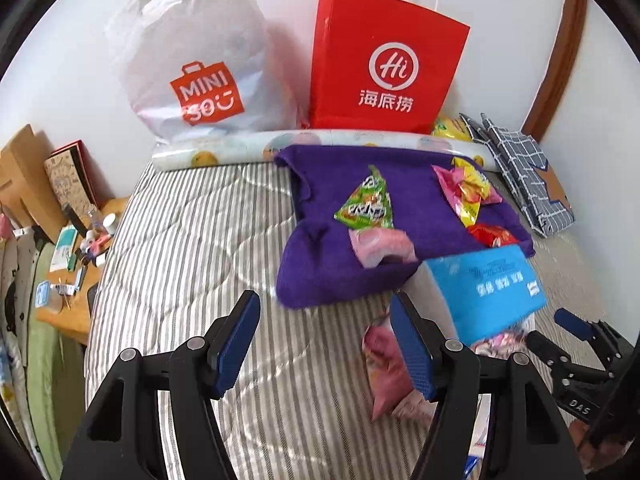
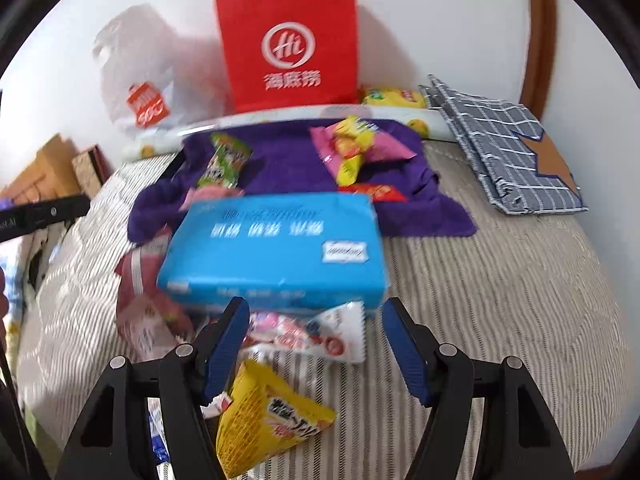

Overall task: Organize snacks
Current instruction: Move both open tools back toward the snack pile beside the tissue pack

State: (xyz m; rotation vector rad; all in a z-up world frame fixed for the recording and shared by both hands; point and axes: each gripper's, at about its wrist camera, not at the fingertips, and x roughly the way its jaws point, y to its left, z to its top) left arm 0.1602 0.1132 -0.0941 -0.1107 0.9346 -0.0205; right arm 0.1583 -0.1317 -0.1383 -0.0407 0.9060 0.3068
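Observation:
Snack packets lie on a purple cloth (image 1: pixel 332 256) on a striped bed: a green packet (image 1: pixel 366 204), a pink packet (image 1: pixel 380 246), a yellow and pink pile (image 1: pixel 466 190) and a red packet (image 1: pixel 492 236). A blue tissue pack (image 1: pixel 486 294) lies at the cloth's near edge, on loose packets (image 2: pixel 316 332). A pink packet (image 1: pixel 386 372) lies by my left gripper (image 1: pixel 324 344), which is open and empty. My right gripper (image 2: pixel 314 344) is open and empty, just short of the blue pack (image 2: pixel 276 248), above a yellow packet (image 2: pixel 264 412).
A red paper bag (image 1: pixel 384 64) and a white plastic bag (image 1: pixel 196 60) stand against the wall behind a rolled sheet (image 1: pixel 240 148). A folded checked cloth (image 2: pixel 508 152) lies at the right. A cluttered side table (image 1: pixel 76 264) is left of the bed.

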